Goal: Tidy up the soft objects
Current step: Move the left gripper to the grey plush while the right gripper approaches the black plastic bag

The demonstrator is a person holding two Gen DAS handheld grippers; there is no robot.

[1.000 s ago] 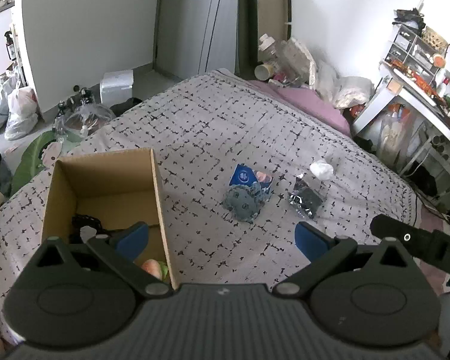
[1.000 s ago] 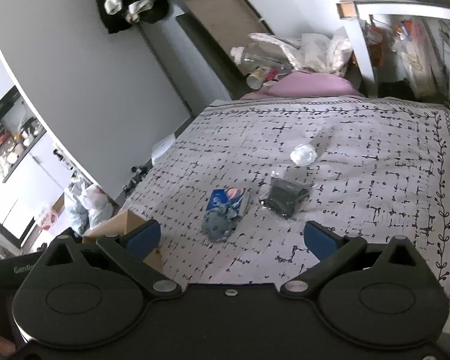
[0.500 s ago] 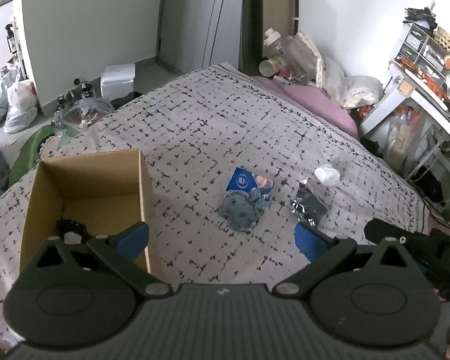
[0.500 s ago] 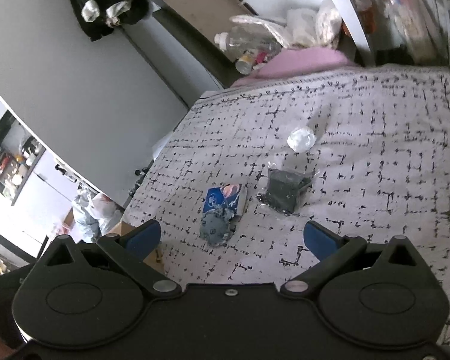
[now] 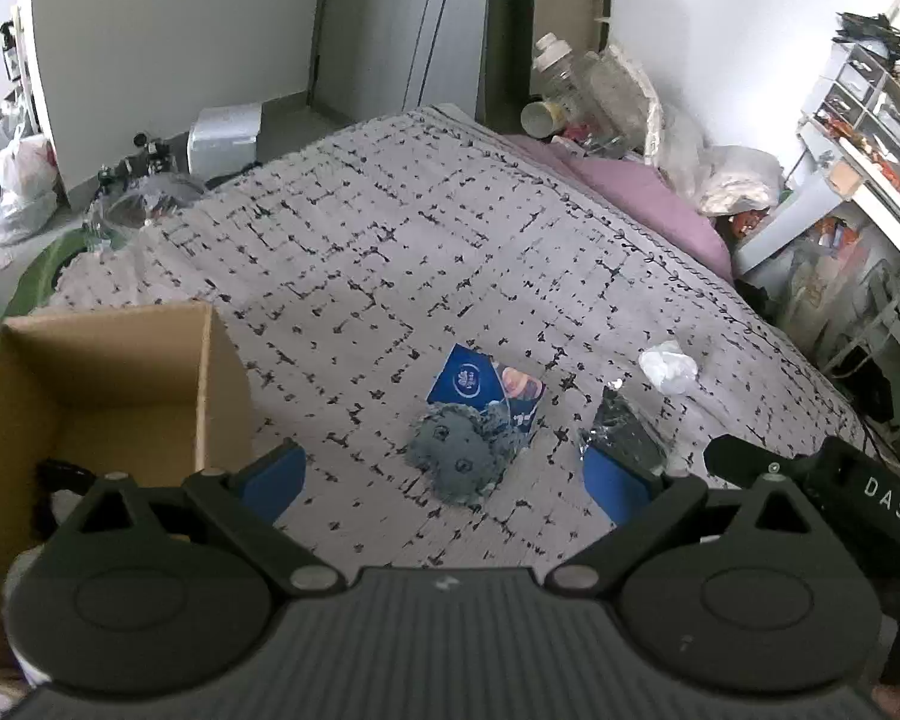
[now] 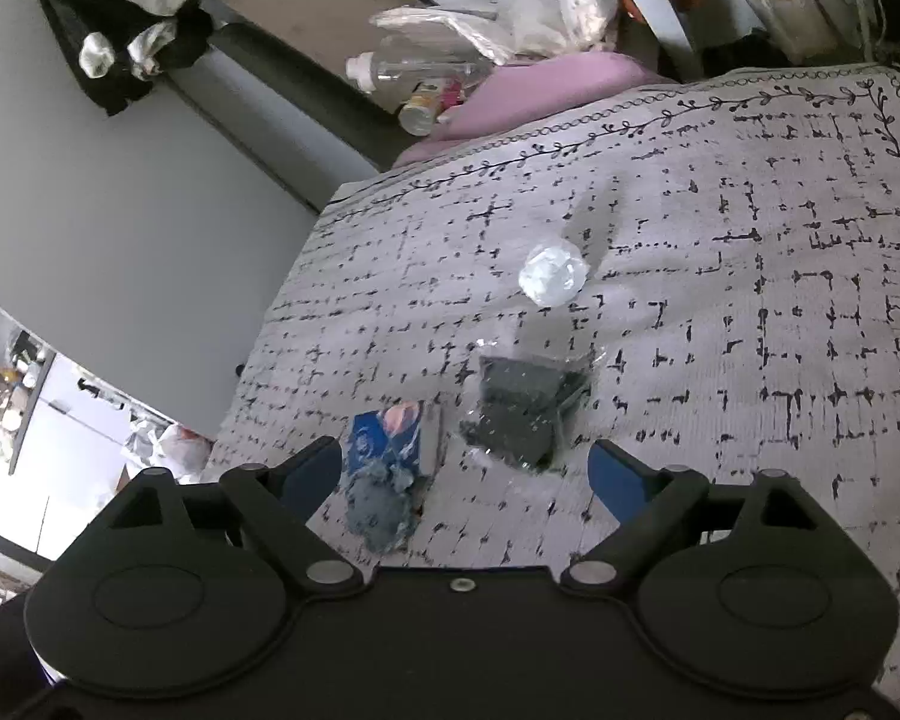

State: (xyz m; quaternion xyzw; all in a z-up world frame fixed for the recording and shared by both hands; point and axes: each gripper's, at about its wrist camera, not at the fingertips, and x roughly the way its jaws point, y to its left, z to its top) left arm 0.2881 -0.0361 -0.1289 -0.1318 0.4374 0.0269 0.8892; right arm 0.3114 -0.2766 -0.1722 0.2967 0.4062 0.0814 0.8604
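Observation:
On the patterned bedspread (image 5: 390, 252) lie a grey fuzzy soft toy (image 5: 459, 456) (image 6: 381, 507), a blue packet (image 5: 486, 387) (image 6: 390, 435) partly under it, a dark item in a clear bag (image 5: 627, 435) (image 6: 522, 411) and a white crumpled wad (image 5: 669, 366) (image 6: 553, 276). My left gripper (image 5: 444, 483) hangs open just short of the grey toy. My right gripper (image 6: 465, 477) is wide, its jaws closing, with nothing pressed between them; the bagged item lies just beyond. An open cardboard box (image 5: 204, 372) stands at the left with things inside.
A pink pillow (image 5: 648, 204), bottles and bags crowd the head of the bed. A white shelf unit (image 5: 858, 138) stands at the right. Bags and clutter lie on the floor (image 5: 24, 192) beyond the bed's left edge. The right gripper's body (image 5: 822, 492) shows at the lower right of the left wrist view.
Both grippers have moved forward and down toward the objects, which look larger now. The right wrist has rolled, tilting its view. The right jaws stand slightly narrower.

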